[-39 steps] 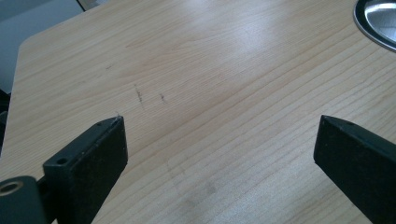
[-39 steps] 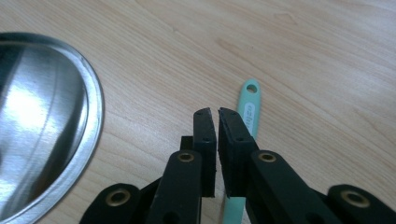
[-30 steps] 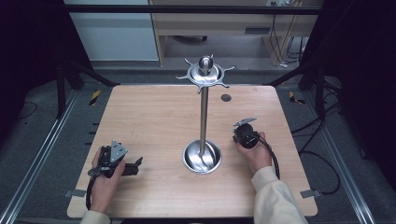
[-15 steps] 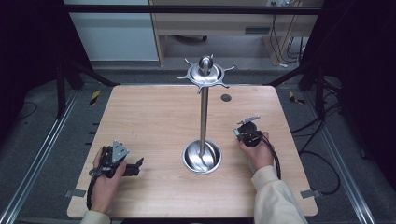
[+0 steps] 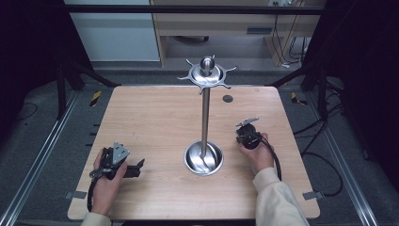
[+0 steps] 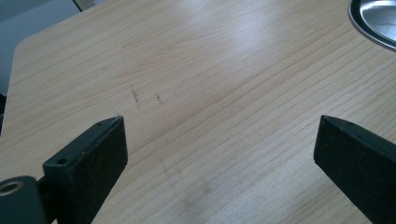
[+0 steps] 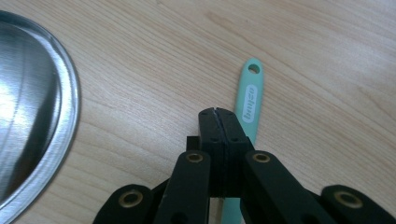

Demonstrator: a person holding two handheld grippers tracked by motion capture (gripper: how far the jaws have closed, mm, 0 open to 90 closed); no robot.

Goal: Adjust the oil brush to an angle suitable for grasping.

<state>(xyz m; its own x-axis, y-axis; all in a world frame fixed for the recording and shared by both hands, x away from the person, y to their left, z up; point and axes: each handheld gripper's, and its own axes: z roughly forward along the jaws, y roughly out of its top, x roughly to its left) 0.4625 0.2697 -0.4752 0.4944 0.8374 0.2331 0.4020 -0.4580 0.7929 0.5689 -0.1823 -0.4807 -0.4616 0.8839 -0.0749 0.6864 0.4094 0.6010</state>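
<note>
A mint-green utensil handle (image 7: 251, 93) with a hanging hole lies flat on the wooden table (image 5: 155, 122). My right gripper (image 7: 216, 112) is shut just above it, the jaws pressed together with nothing between them; the handle runs underneath and its lower end is hidden. In the high view the right gripper (image 5: 247, 134) is right of the steel stand's round base (image 5: 203, 157). My left gripper (image 5: 134, 168) rests near the front left of the table. Its jaws (image 6: 219, 126) stand wide open over bare wood.
A tall steel pole rises from the dish-shaped base (image 7: 28, 116) to a crown of hooks (image 5: 206, 75). The base's rim (image 6: 378, 18) lies far off from the left gripper. A small dark disc (image 5: 227, 98) sits near the table's back edge.
The right hand and its gripper have shifted only slightly beside the base. The left gripper has not moved.
</note>
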